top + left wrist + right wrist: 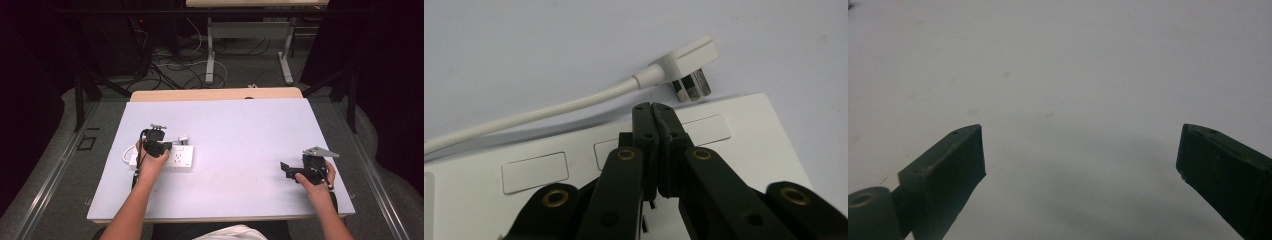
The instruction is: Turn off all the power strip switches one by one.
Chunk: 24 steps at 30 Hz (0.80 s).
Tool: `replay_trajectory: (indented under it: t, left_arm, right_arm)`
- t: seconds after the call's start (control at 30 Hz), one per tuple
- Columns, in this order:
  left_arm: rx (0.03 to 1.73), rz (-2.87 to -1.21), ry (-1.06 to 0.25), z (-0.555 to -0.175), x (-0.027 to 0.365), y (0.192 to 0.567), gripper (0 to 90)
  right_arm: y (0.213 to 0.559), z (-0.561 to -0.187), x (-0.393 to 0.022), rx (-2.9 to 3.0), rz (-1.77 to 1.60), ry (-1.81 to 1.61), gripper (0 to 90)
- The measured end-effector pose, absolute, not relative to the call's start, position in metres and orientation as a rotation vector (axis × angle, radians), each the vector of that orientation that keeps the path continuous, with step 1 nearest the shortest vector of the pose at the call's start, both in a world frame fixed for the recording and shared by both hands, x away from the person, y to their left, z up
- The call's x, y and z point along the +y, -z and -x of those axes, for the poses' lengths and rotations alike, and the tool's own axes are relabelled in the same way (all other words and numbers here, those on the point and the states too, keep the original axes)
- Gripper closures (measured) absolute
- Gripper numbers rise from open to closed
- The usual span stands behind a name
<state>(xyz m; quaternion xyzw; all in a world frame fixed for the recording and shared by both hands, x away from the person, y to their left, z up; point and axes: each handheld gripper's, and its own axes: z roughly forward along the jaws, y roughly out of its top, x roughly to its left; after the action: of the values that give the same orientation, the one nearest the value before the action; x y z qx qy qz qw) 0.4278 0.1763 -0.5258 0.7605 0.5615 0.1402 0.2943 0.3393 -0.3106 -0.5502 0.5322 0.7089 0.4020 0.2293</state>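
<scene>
A white power strip (179, 159) lies flat at the table's left side, its face (744, 140) showing covered sockets. Its white cable (549, 110) curls round to a white plug (686, 62) lying on the table just beyond the strip, prongs toward it. My left gripper (159, 146) hovers over the strip, jaws shut together with nothing between them (653, 107), tips a short way from the plug. My right gripper (289, 170) rests near the table's right front, jaws wide open (1080, 150) over bare table.
The pale table top (240, 135) has a wooden strip (215, 94) along its far edge. Beyond it stand a desk frame (247, 45) and loose cables on the floor (170, 65). Dark curtains flank both sides.
</scene>
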Motion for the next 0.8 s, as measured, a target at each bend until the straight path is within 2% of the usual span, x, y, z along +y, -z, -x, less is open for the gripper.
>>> replay_trajectory:
  t: [0.8]
  left_arm:
    - [1.492,-2.020,-0.404,-0.4262,0.1739,0.5265,89.9]
  right_arm:
    - [0.5497,-0.3391,-0.3114,1.950,-1.460,-1.108,5.0]
